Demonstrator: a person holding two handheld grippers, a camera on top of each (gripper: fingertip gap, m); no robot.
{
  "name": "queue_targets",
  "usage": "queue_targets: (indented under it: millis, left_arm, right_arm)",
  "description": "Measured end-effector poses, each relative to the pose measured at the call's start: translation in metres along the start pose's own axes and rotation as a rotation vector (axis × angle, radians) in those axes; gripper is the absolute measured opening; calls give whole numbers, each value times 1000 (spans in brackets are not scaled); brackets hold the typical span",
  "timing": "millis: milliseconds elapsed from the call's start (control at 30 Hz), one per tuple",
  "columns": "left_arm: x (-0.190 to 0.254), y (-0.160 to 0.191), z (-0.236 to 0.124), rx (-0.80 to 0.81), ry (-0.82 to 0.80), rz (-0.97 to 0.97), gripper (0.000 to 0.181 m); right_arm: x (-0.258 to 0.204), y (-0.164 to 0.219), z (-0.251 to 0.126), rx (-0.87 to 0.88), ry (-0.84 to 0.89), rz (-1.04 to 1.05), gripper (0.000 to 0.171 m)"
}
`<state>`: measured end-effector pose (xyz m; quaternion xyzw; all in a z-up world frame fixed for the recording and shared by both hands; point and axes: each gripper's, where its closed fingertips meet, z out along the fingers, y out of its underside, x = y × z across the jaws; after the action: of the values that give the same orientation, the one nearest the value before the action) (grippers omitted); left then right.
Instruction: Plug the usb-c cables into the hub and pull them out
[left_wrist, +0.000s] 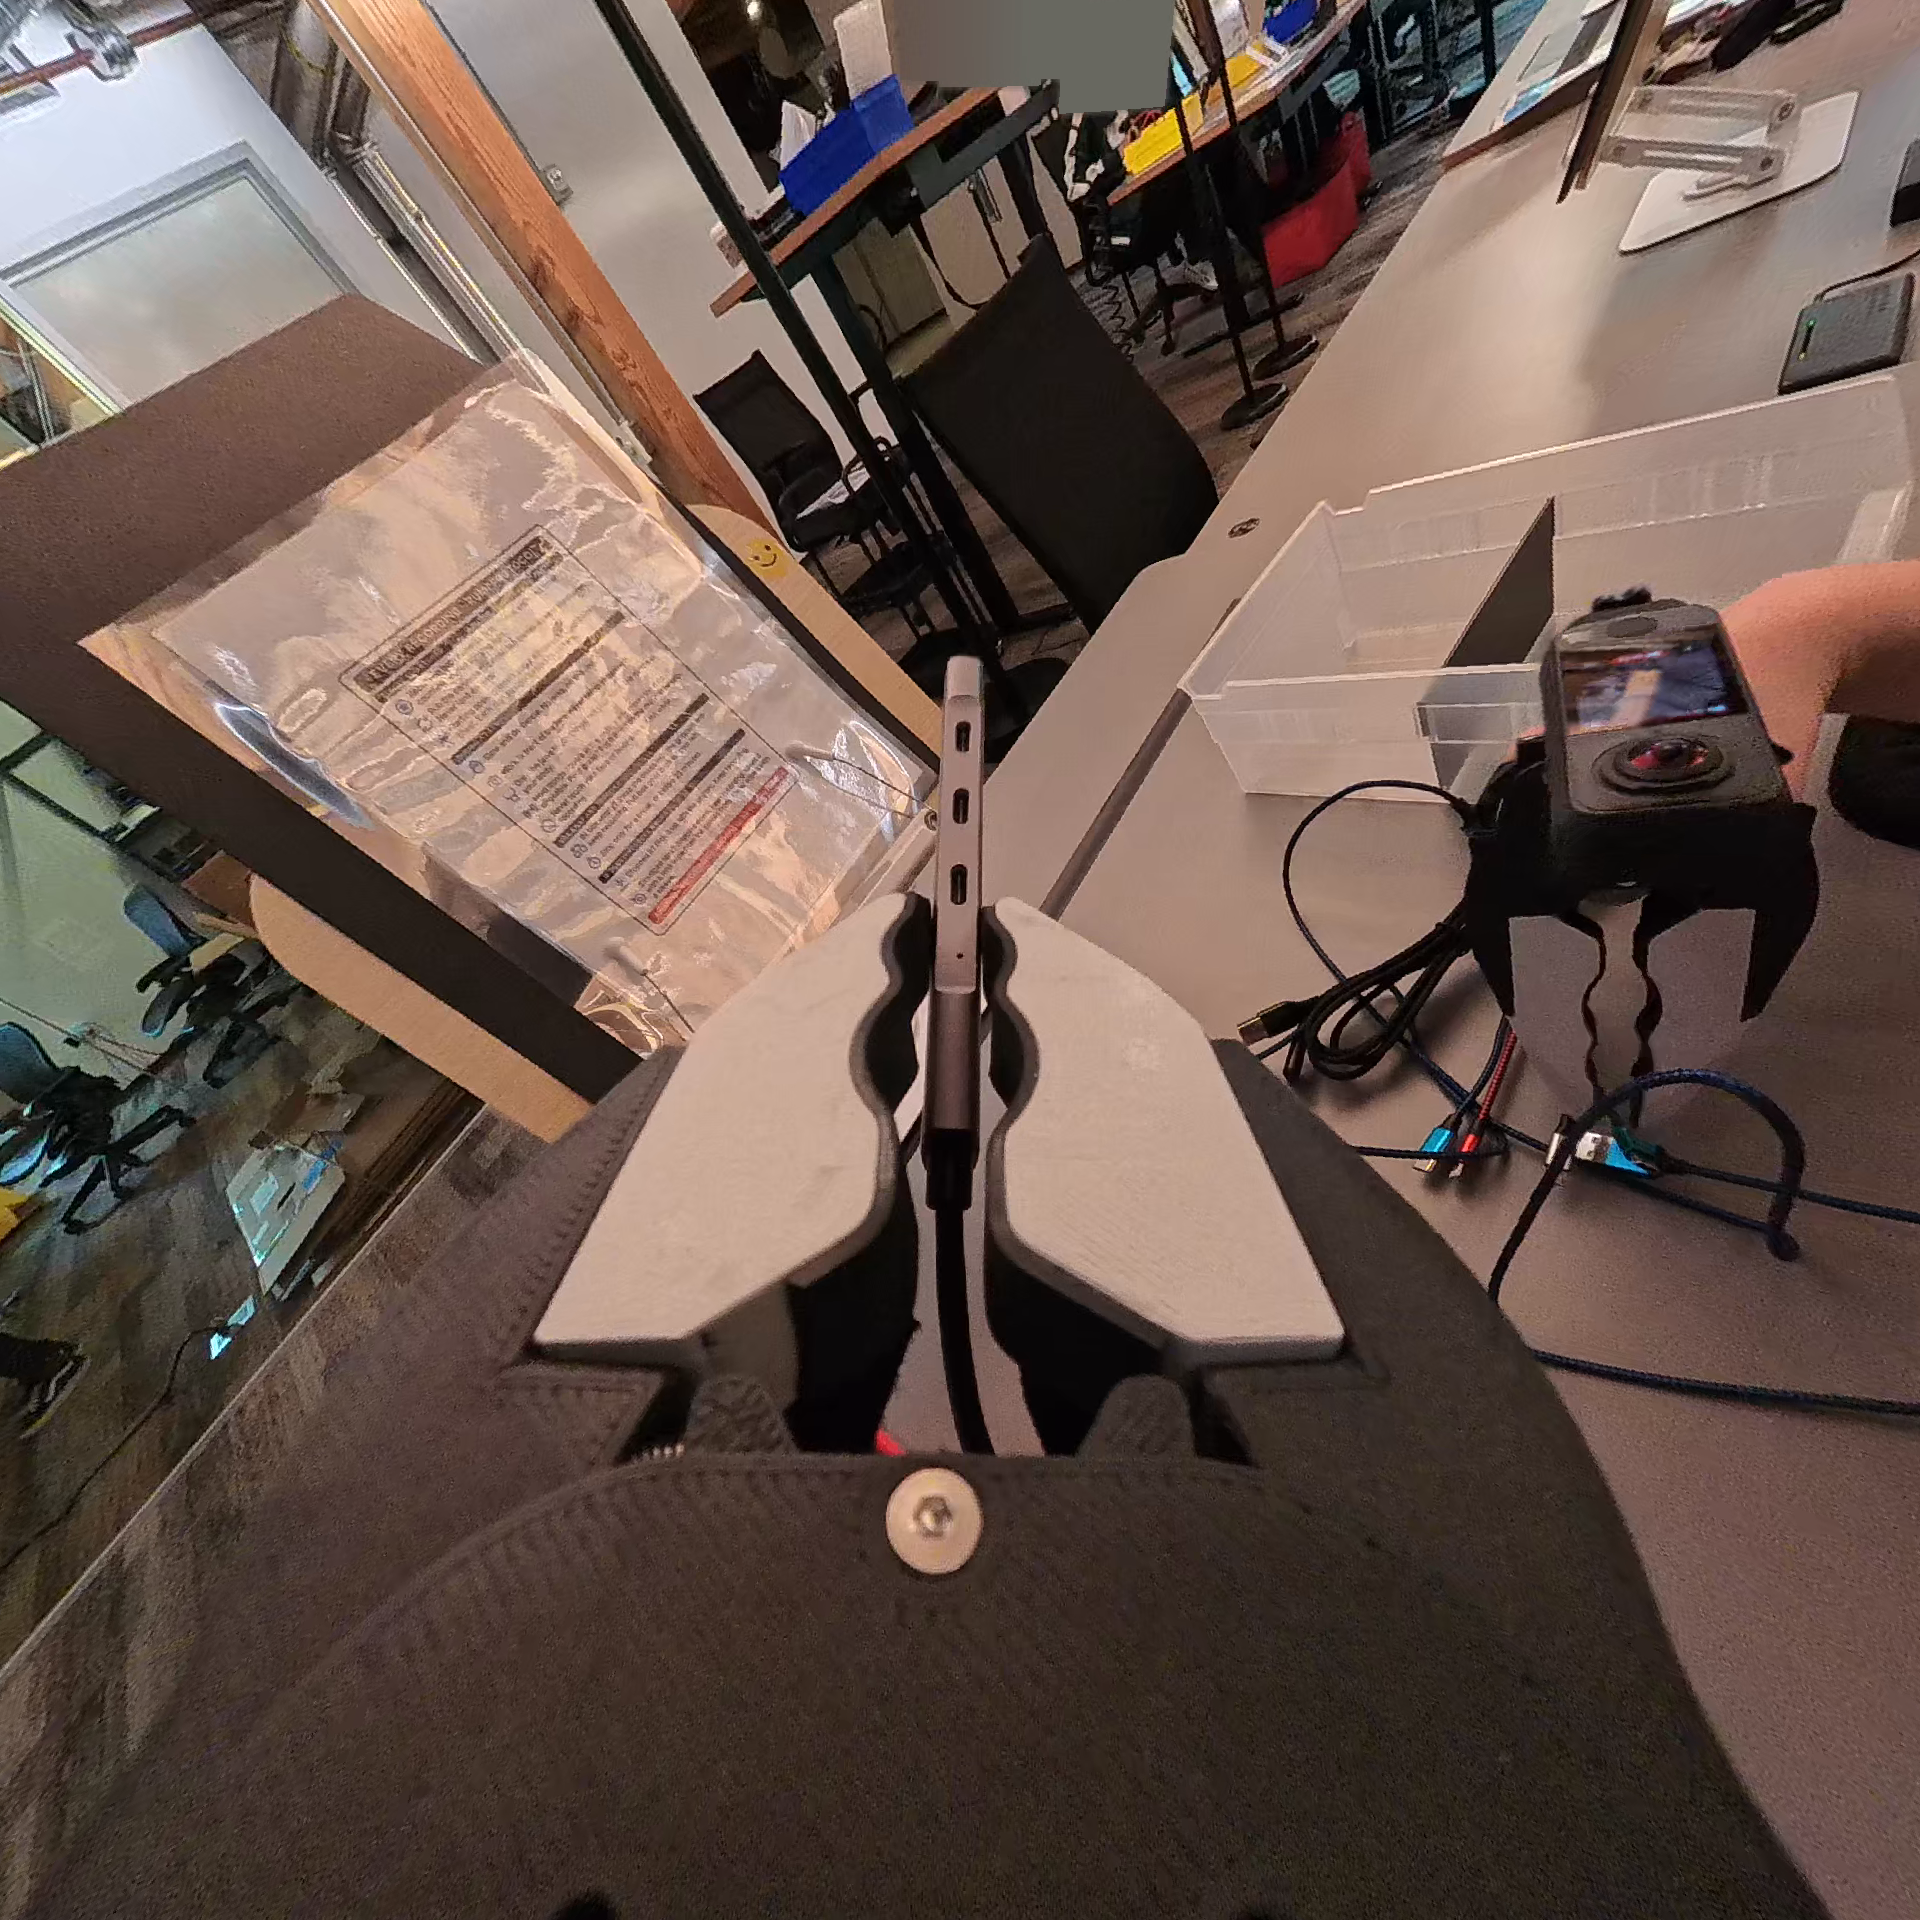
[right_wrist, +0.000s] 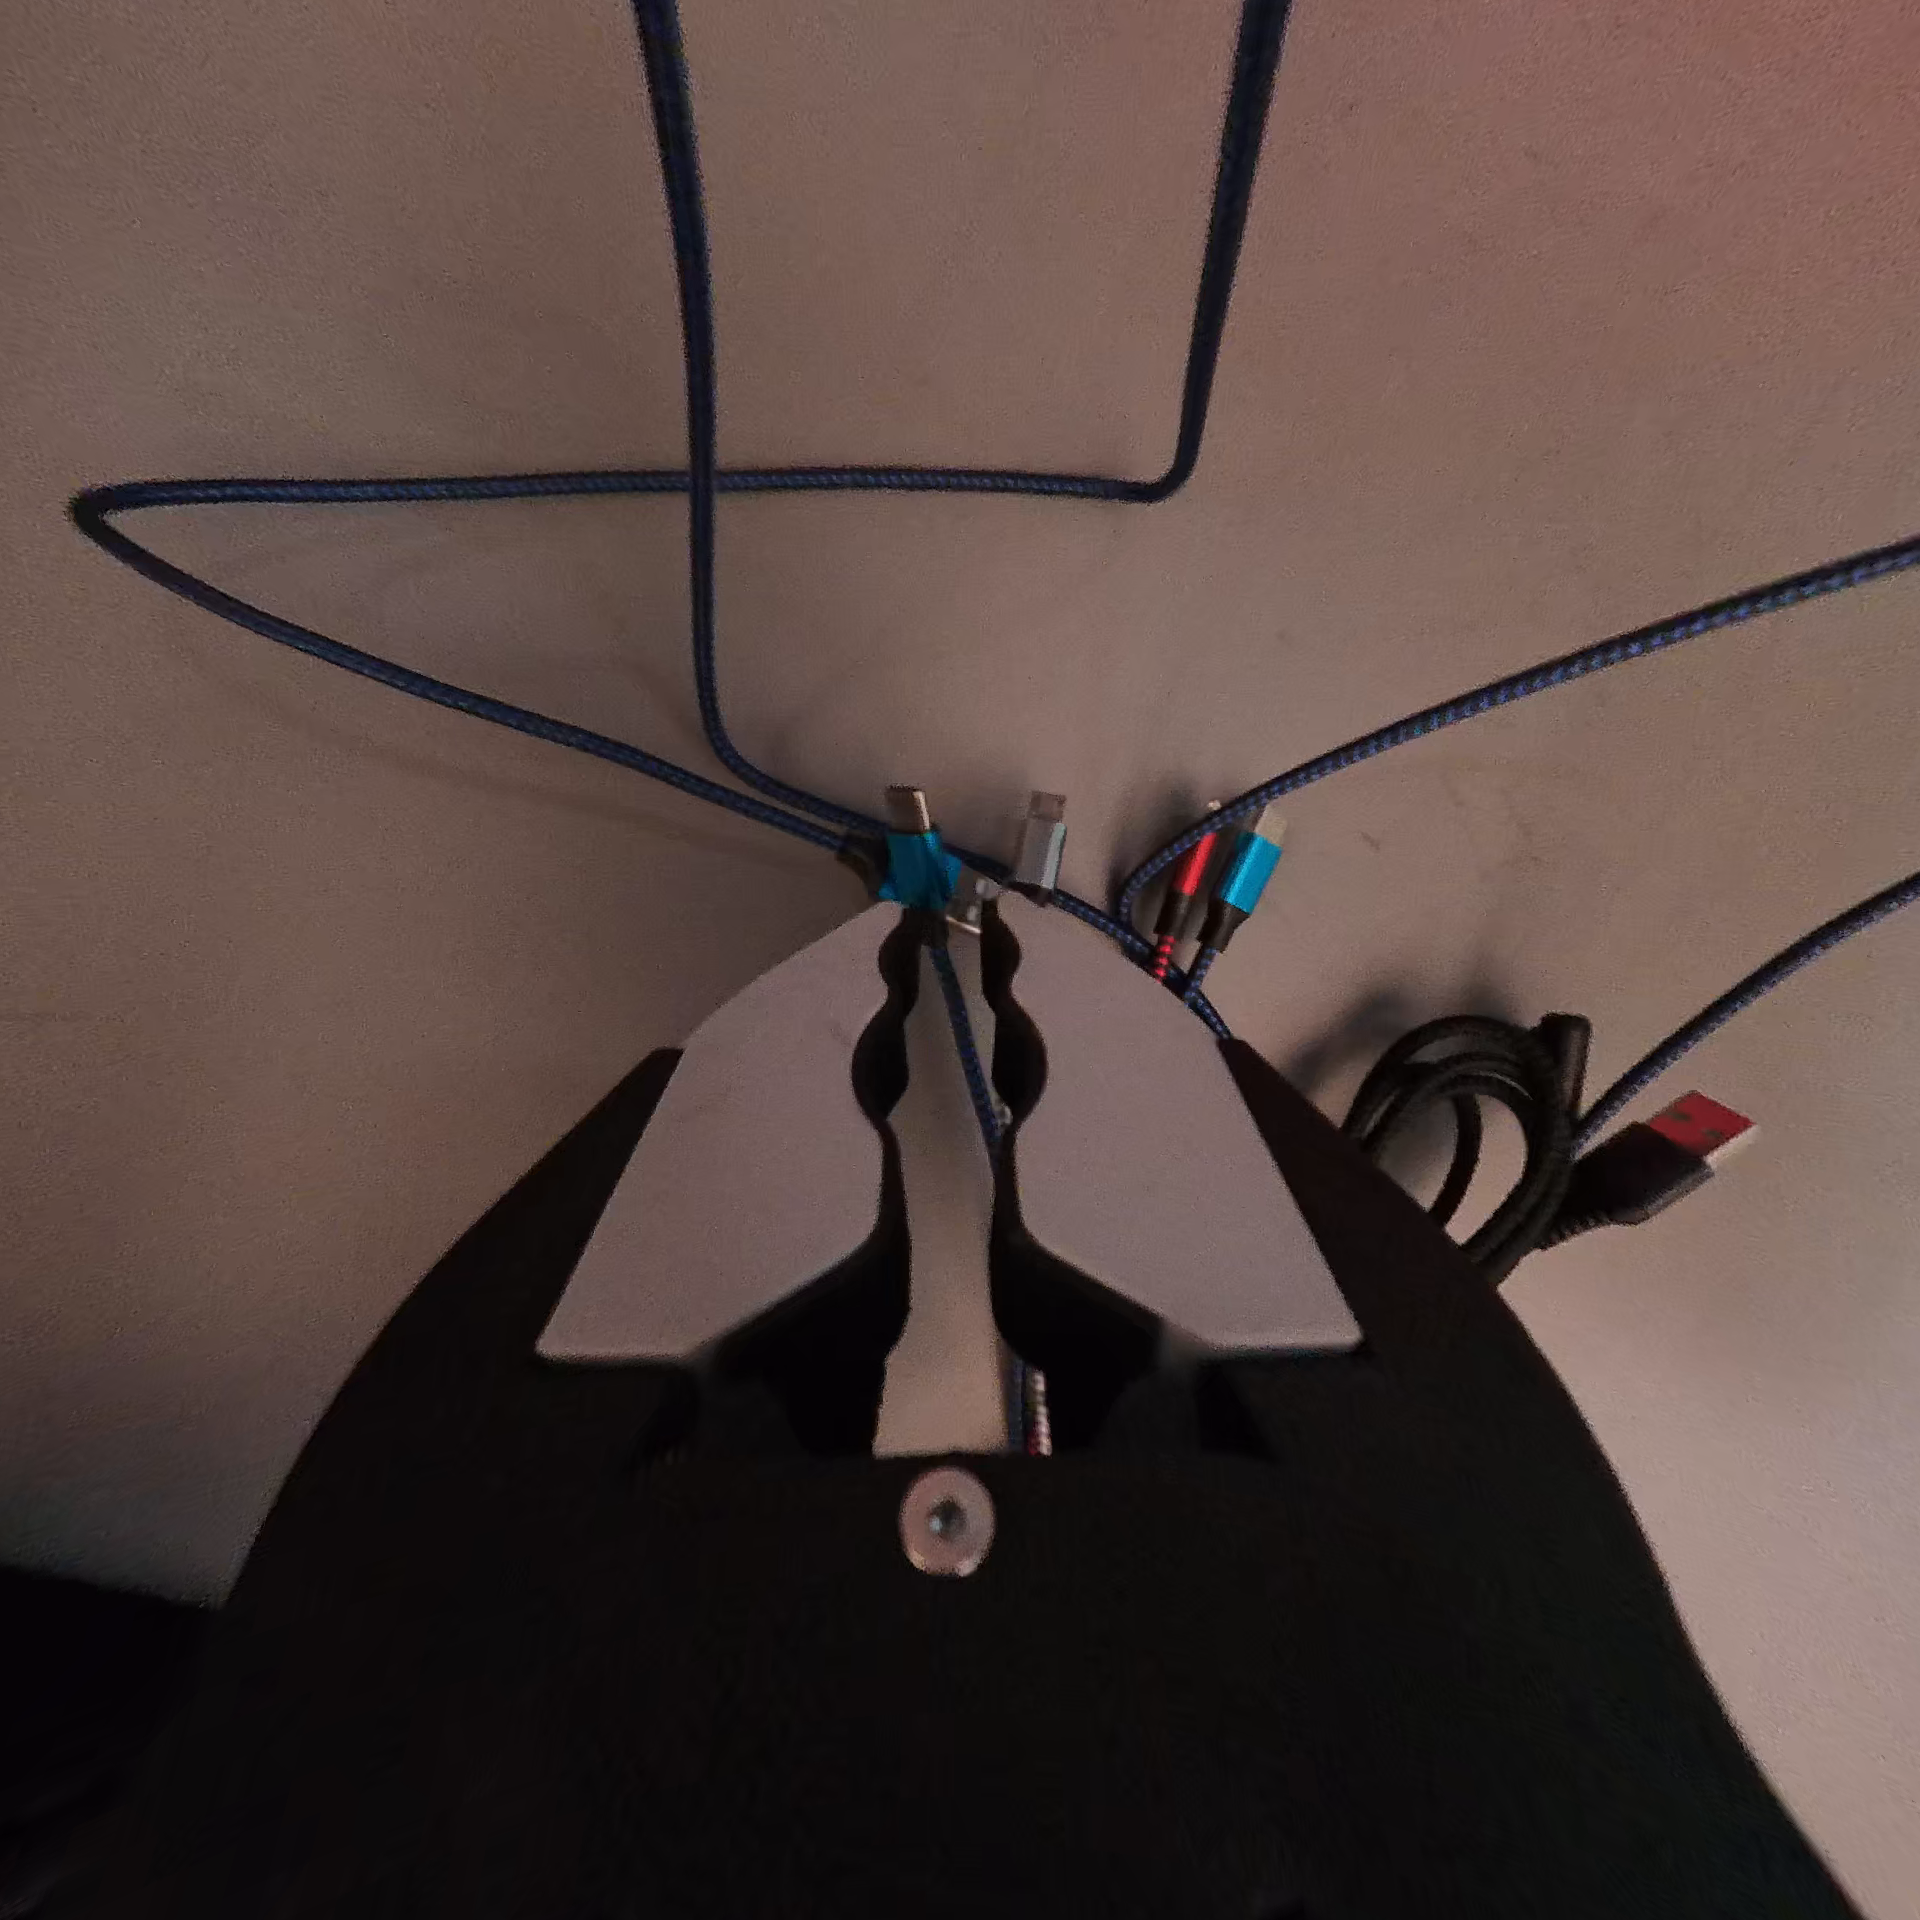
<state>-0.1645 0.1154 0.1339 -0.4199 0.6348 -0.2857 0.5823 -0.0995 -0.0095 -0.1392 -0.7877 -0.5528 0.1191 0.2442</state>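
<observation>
My left gripper (left_wrist: 956, 920) is shut on the grey hub (left_wrist: 961, 790) and holds it edge-on in the air, three ports showing above the fingertips. The hub's black lead hangs down between the fingers. My right gripper (right_wrist: 948, 914) points down at the table and is closed around a silver plug (right_wrist: 968, 902) of a blue braided usb-c cable (right_wrist: 961, 1039) that runs back between its fingers. A blue-sleeved plug (right_wrist: 914, 868) and a grey plug (right_wrist: 1042, 852) lie just past the tips. In the left wrist view the right gripper (left_wrist: 1619, 1070) stands over the cables (left_wrist: 1455, 1132).
A red and a blue plug (right_wrist: 1226, 873), a coiled black cable (right_wrist: 1475, 1101) and a red USB-A plug (right_wrist: 1688, 1138) lie to the right on the grey table (right_wrist: 416, 312). A clear plastic bin (left_wrist: 1351, 644) stands behind; a bagged sheet (left_wrist: 520, 727) leans at left. My right fingertips sit around 30 centimeters from my left ones.
</observation>
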Motion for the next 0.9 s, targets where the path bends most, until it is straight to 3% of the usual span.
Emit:
queue_targets:
  millis: [267,400,733,900]
  left_arm:
    - [2,-4,-6,13,5,8,8]
    - [2,-5,-6,12,3,5,8]
    - [12,-2,8,-22,33,9,8]
    - [32,-5,20,-20,134,-38,8]
  right_arm:
    - [3,20,11,-122,26,26,7]
    - [4,16,8,-102,12,52,5]
    - [8,-26,-37,182,24,59,4]
    - [26,-43,-67,340,123,70,4]
